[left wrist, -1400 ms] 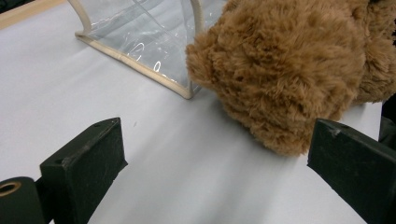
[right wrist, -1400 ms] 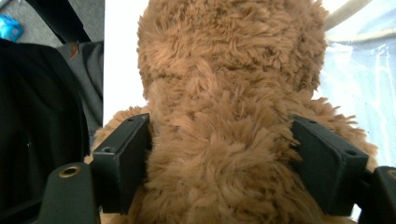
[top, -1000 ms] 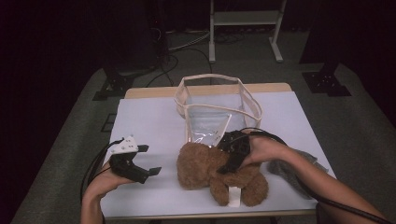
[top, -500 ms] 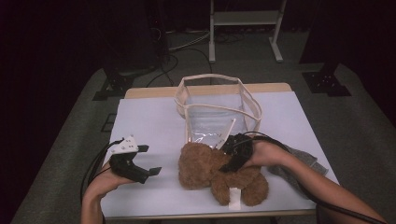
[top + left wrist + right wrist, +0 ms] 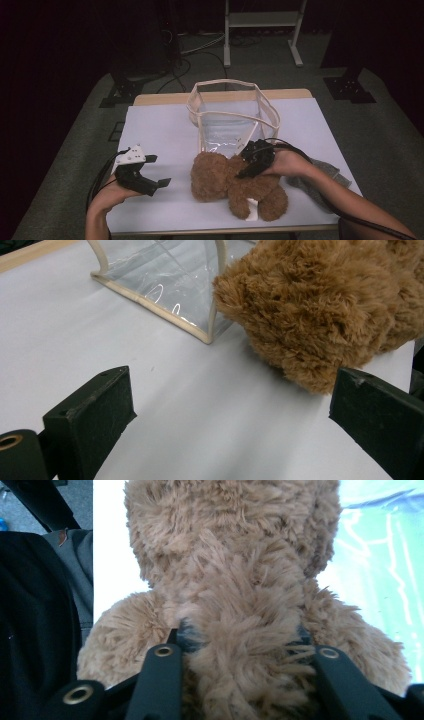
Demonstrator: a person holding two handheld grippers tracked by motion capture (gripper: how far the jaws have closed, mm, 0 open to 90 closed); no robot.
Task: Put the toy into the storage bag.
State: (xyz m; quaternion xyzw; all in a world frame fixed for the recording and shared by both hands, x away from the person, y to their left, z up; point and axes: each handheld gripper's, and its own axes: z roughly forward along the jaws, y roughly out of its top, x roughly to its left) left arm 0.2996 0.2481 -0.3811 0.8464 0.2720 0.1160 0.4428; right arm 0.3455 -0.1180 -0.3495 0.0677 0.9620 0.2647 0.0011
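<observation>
A white sheet covers the table (image 5: 165, 130), which sits in the middle of the high view with a strip of bare pale wood showing along its far edge; around it lies grey carpet, and the room beyond is dark. At the top centre of that view stand the legs of a white metal frame (image 5: 260, 30), with black cables (image 5: 175, 75) trailing over the floor at the upper left and dark stand bases at both sides. On the sheet, lower centre, lies a brown teddy bear (image 5: 235, 185), face down as far as can be told, with a white tag at its lower edge. Just behind it, touching or almost touching its fur, stands a clear plastic bag (image 5: 230, 120) with cream trim, its mouth open upward. The right gripper (image 5: 250, 167) comes in from the lower right and presses into the bear; its jaws have just been closing, and in the right gripper view they are sunk in the fur on either side of a thick fold of plush, so they hold the bear. A grey cloth (image 5: 325, 175) lies under the right forearm at the table's right edge. The left gripper (image 5: 152, 172) rests in the hand at the lower left, jaws wide apart over bare sheet, the bear just beyond them.
</observation>
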